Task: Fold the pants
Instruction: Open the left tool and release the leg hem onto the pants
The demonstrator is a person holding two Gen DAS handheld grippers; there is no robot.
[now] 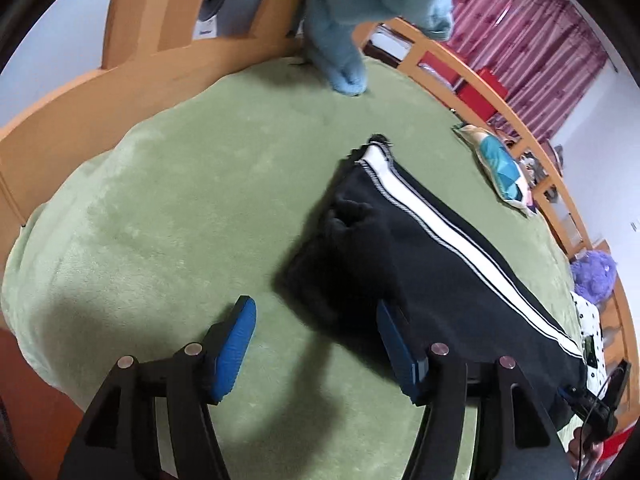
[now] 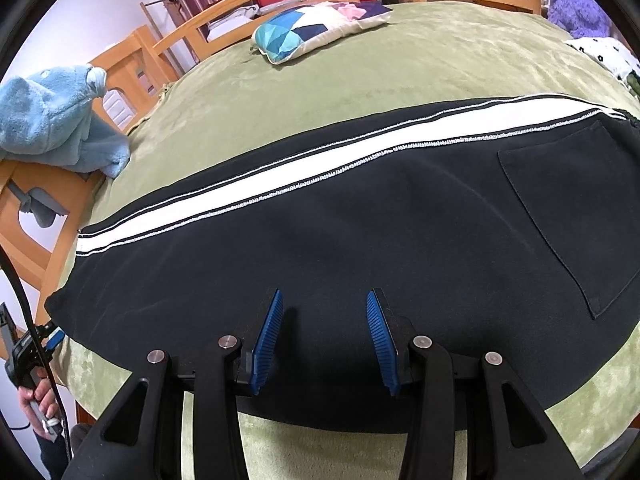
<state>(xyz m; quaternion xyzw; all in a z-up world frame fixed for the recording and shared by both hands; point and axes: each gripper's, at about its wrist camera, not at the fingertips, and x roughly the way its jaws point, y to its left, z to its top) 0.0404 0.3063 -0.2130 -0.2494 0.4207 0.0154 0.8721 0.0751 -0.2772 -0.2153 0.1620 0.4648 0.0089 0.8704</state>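
Note:
Black pants [image 2: 360, 220] with a white side stripe [image 2: 280, 176] lie flat, folded leg on leg, on the green blanket [image 2: 360, 76]. In the left wrist view the pants [image 1: 420, 264] run from the centre toward the lower right. My left gripper [image 1: 316, 312] is open and empty, just above the blanket at the pants' near corner, its right finger [image 1: 394, 340] over the black cloth. My right gripper [image 2: 324, 308] is open and empty, hovering over the pants' near edge. A back pocket [image 2: 576, 216] shows at the right.
A patterned pillow [image 2: 316, 32] lies at the far side of the bed. A blue plush toy [image 2: 52, 120] sits on the wooden bed frame [image 2: 36, 240] at the left. A purple plush [image 2: 576, 4] and a dotted cloth [image 2: 600, 56] lie at the far right.

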